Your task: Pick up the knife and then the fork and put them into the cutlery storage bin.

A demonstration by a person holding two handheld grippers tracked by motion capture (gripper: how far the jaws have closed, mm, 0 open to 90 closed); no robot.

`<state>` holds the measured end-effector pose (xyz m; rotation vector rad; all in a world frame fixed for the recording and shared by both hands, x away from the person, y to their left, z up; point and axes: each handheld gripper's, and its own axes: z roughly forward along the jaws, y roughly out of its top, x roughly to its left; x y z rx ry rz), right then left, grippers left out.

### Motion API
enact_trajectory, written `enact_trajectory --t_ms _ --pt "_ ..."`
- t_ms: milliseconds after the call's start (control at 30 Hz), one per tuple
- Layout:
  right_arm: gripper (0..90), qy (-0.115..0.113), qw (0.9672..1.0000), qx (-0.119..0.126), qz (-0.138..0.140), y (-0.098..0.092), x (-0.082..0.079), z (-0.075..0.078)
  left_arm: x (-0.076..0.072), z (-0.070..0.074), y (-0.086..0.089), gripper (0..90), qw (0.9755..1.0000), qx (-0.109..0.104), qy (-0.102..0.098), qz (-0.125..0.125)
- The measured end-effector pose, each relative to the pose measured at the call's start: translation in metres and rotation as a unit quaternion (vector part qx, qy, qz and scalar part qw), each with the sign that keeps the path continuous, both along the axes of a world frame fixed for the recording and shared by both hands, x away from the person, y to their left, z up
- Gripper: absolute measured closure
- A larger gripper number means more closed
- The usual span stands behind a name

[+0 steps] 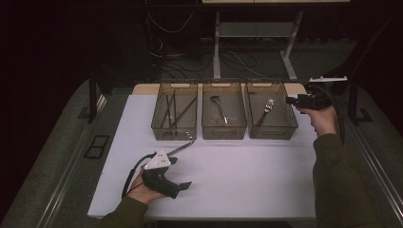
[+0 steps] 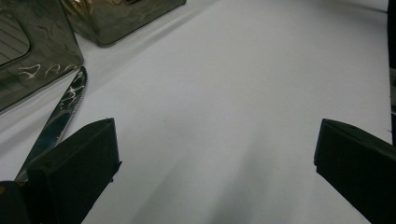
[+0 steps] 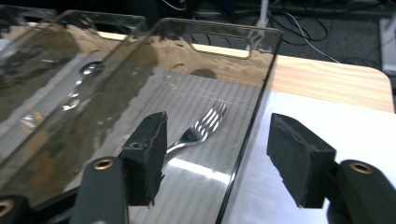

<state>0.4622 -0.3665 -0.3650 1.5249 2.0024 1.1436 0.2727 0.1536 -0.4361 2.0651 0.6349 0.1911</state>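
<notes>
Three smoky clear bins stand in a row at the back of the white table. A fork [image 1: 267, 109] [image 3: 201, 130] lies in the right bin [image 1: 272, 135] [image 3: 264, 65]. My right gripper [image 1: 290, 100] [image 3: 224, 158] hovers at that bin's right rim, open, with nothing between its pads; the fork lies below and ahead of the left jaw. A spoon [image 1: 217, 107] [image 3: 79, 84] lies in the middle bin [image 1: 223, 135]. A table knife [image 1: 182, 148] [image 2: 60, 116] lies flat before the left bin [image 1: 173, 135]. My left gripper [image 1: 178, 172] [image 2: 215, 154] rests low over the table, open, the knife just outside its left jaw.
Several dark thin sticks [image 1: 172, 109] lie in the left bin. A strip of bare wooden tabletop [image 3: 327, 79] shows behind the bins. The white mat [image 1: 247, 175] stretches wide between the two hands. Cables and table legs lie on the dark floor beyond.
</notes>
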Motion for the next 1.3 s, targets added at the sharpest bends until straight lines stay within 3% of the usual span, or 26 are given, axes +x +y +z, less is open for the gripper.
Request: enact_trajectory --t_ms 100,367,533,767,900,1200,1300 --pt "34.9 -0.011 0.9998 0.004 0.018 0.003 -0.011 0.002 0.001 0.000 0.001 0.0 1.0000 0.006 0.002 0.004" --pt "26.9 -0.042 0.9967 -0.013 0.068 0.026 -0.052 0.015 0.003 0.002 0.004 0.0 0.9997 0.024 0.001 0.008" --pt "20.6 -0.050 0.9943 -0.011 0.093 0.037 -0.077 0.012 0.007 0.005 0.009 2.6 0.9993 0.035 0.000 0.013" --pt "19.8 -0.056 0.9921 -0.006 0.112 0.049 -0.112 -0.005 0.016 0.010 0.018 12.2 0.9986 0.038 0.004 0.036" --pt "15.1 -0.057 0.9918 -0.005 0.114 0.057 -0.130 -0.019 0.022 0.012 0.023 16.0 0.9978 0.041 0.007 0.051" --pt "10.2 -0.053 0.9901 -0.009 0.129 0.070 -0.171 -0.052 0.034 0.017 0.033 28.0 0.9968 0.046 0.009 0.065" --pt "10.2 -0.054 0.9902 -0.014 0.128 0.073 -0.182 -0.060 0.038 0.018 0.038 34.5 0.9962 0.058 0.006 0.064"
